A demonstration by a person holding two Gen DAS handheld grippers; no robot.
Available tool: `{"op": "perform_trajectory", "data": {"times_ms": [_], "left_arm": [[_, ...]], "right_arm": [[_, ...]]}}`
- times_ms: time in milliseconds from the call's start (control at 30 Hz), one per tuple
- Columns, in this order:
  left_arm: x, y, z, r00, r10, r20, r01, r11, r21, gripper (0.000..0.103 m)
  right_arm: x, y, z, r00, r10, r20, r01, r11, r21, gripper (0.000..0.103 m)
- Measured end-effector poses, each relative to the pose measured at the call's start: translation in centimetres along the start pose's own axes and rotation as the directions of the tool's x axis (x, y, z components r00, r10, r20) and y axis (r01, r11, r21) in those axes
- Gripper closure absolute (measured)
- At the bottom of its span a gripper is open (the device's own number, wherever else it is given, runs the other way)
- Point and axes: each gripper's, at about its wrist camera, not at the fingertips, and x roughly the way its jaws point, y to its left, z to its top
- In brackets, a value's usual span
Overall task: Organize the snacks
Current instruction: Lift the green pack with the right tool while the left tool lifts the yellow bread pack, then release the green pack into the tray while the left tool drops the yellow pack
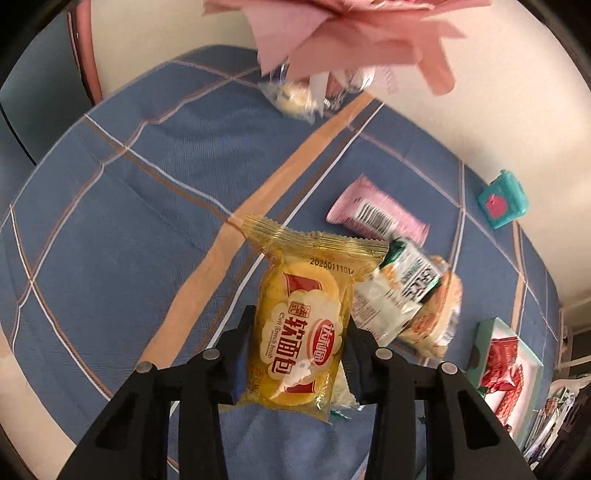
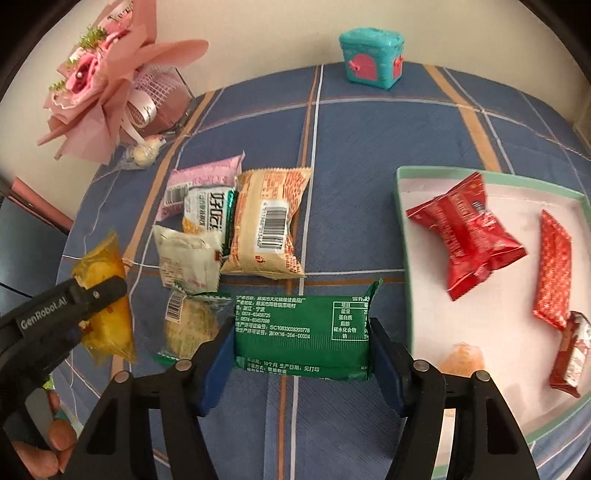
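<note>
the left claw (image 1: 301,332) is pinching a yellow bread packet (image 1: 303,325), lifted clear of the blue checked table (image 1: 110,221). the right claw (image 2: 303,332) is clamped on both ends of a green snack packet (image 2: 303,332), just beside the pile of snacks (image 2: 236,229). to its right a tray (image 2: 402,229) holds red packets (image 2: 465,236).

In the left wrist view the pink bouquet (image 1: 347,33) is cut off at twelve o'clock, the tray (image 1: 517,373) runs off at four o'clock, and the orange-and-white packet (image 1: 436,310) is blurred and half hidden behind the yellow bread packet (image 1: 299,332).
</note>
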Motion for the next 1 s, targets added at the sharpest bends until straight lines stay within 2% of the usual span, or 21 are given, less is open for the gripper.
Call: {"op": "perform_trajectory", "data": {"times_ms": [300,600,800,1000], "left_arm": [[-1.3,-2.4,-1.1,1.000,-0.001,0.022,0.000,0.999,0.040,0.060],[-1.3,-7.8,-3.0,1.000,-0.002,0.023,-0.001,0.988,0.152,0.060],[-1.7,-11.9,-5.0,1.000,-0.009,0.030,0.001,0.967,0.255,0.060],[-2.1,-16.2,-7.5,0.999,-0.015,0.038,0.000,0.929,0.369,0.060]], "right_arm": [[-2.2,-1.7,-0.4,1.000,-0.005,0.014,0.005,1.000,0.005,0.033],[-4.1,-6.9,0.2,0.998,-0.048,0.044,0.044,0.995,0.094,0.033],[-5.0,-11.1,0.7,0.995,-0.085,0.052,0.075,0.981,0.180,0.033],[-5.9,-15.4,0.6,0.991,-0.118,0.057,0.100,0.960,0.260,0.033]]}}
